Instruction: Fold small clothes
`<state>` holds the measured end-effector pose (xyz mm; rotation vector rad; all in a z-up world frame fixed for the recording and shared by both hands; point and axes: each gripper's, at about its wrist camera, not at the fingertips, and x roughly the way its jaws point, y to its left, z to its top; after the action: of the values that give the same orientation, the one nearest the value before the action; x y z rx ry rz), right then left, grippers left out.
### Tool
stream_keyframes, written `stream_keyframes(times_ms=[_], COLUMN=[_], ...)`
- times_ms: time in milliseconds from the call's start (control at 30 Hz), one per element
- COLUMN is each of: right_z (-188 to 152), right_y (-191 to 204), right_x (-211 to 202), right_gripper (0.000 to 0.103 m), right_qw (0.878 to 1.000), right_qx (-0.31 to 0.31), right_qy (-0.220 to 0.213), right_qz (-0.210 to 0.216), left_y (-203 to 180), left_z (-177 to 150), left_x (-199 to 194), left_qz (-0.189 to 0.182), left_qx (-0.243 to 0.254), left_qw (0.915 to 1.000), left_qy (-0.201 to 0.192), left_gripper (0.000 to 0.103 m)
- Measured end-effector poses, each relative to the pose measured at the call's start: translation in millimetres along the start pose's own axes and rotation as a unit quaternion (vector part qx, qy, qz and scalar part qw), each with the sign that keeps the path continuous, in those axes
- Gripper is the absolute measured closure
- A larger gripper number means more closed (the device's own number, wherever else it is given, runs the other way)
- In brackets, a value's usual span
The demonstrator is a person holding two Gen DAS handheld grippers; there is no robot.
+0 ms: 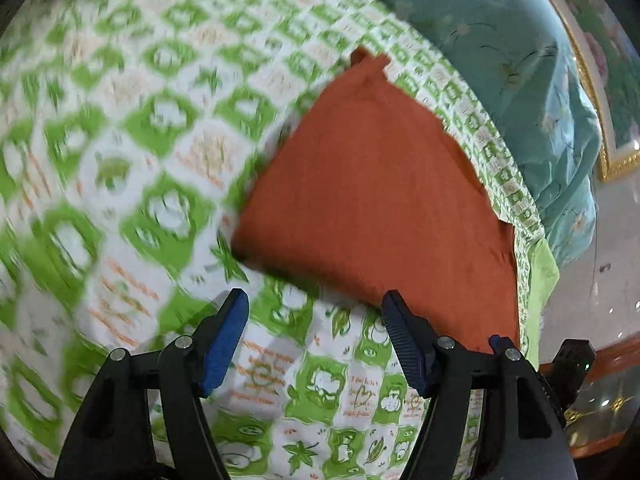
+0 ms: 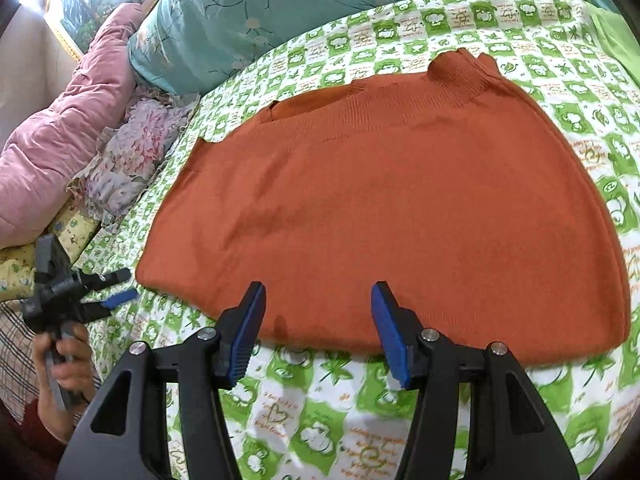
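Garment: orange knit sweater (image 2: 384, 216), spread flat on the green-and-white patterned bedsheet (image 2: 320, 408); ribbed collar (image 2: 464, 76) at the far edge, sleeves apparently already tucked in, though I cannot be sure

Lie of the garment: long axis runs left to right across the bed; near edge runs just ahead of the right gripper's tips

Right gripper (image 2: 318, 328): jaws apart, holding nothing; it hovers at the middle of the sweater's near edge, the fingertips (image 2: 256, 300) just over the cloth

Left gripper (image 1: 314, 322): jaws apart, empty; seen from the right camera it sits off the sweater's near left corner, close to it but not touching, with the person's hand (image 2: 60, 364) on its handle

Nearer arm: the right one, by my judgement; the left view is blurred, so its exact gap to the cloth is hard to call

Coming move, as I read it: each gripper takes a point on the near edge or a side and carries it over; the grip depends on getting a finger under the flat edge

Surroundings: teal floral quilt (image 2: 256, 20) along the far side; pink padded bedding (image 2: 60, 136) and a frilled floral cloth (image 2: 132, 160) at far left; gilt picture frame (image 1: 592, 92) beyond the bed

In the way: nothing lies on the sweater; the soft sheet underneath could get pinched together with the knit
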<state>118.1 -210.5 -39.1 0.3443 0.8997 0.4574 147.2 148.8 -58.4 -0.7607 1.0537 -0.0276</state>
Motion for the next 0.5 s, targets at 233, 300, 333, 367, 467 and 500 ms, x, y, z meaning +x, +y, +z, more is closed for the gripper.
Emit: stream_keyframes(times_ms=[233, 300, 333, 367, 467, 500], right_z=[-7.0, -7.8, -8.0, -7.7, -4.1, -1.6], right_y=[17.0, 20.3, 21.5, 22.4, 24.0, 23.1], right_x=[3.8, 5.5, 6.2, 6.8, 8.2, 7.7], right_gripper=[0.047, 0.047, 0.047, 0.047, 0.047, 0.047], right_qw=[1.000, 0.999, 0.999, 0.999, 0.999, 0.999], right_qx=[-0.020, -0.024, -0.025, -0.028, -0.036, -0.038], right_qy=[0.011, 0.015, 0.016, 0.018, 0.022, 0.021], right_qz=[0.015, 0.018, 0.019, 0.021, 0.018, 0.018], left_y=[0.2, -4.0, -6.8, -10.6, -28.3, -33.2], left_z=[11.7, 15.1, 16.8, 18.4, 23.1, 24.8], left_x=[14.6, 19.8, 22.0, 23.7, 30.2, 32.9], left_qz=[-0.024, -0.015, -0.010, -0.002, 0.035, 0.041], left_qx=[-0.046, -0.041, -0.038, -0.031, 0.022, 0.040], left_qw=[0.9972, 0.9962, 0.9959, 0.9958, 0.9951, 0.9948], left_qy=[-0.055, -0.076, -0.082, -0.087, -0.089, -0.084], left_gripper=[0.021, 0.022, 0.022, 0.024, 0.074, 0.077])
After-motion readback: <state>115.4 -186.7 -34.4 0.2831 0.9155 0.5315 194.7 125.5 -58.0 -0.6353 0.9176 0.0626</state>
